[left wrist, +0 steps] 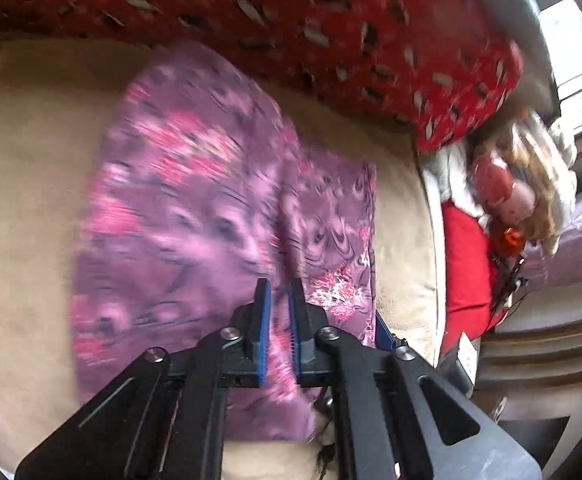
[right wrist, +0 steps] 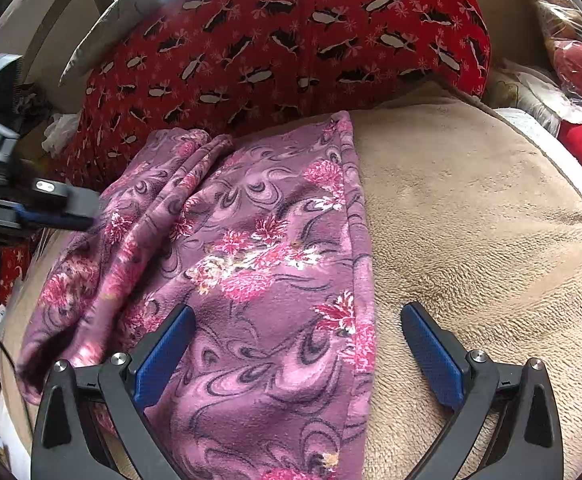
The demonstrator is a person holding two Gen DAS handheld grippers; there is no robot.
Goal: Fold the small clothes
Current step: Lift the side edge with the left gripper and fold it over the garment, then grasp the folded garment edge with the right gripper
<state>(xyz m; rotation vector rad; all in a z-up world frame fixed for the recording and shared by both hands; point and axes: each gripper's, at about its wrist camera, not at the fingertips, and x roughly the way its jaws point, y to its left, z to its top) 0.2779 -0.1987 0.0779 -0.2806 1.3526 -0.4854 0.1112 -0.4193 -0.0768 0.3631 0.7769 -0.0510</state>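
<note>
Beige fleece blanket (right wrist: pixel 471 240) covers the soft surface on which everything lies, and one purple flowered garment (right wrist: pixel 259 264) is spread across it. Nearest in the right wrist view, the right gripper (right wrist: pixel 297 344) hangs with its two blue-padded fingers spread wide, gripping nothing; one finger sits over the garment, the other over bare blanket, with the garment's straight hemmed edge running between them. In the left wrist view, the left gripper (left wrist: pixel 279 320) has its two fingers drawn close together with a fold of the purple garment (left wrist: pixel 195 208) pinched between the blue pads. That view is blurred, so finer detail of the cloth is lost. From the right wrist view the left gripper (right wrist: pixel 67 212) shows at the garment's bunched far-left edge. Beyond the garment lies one red patterned cushion (right wrist: pixel 275 40), touching its far end. Farther right sits one doll (left wrist: pixel 507 196) with long hair.
</note>
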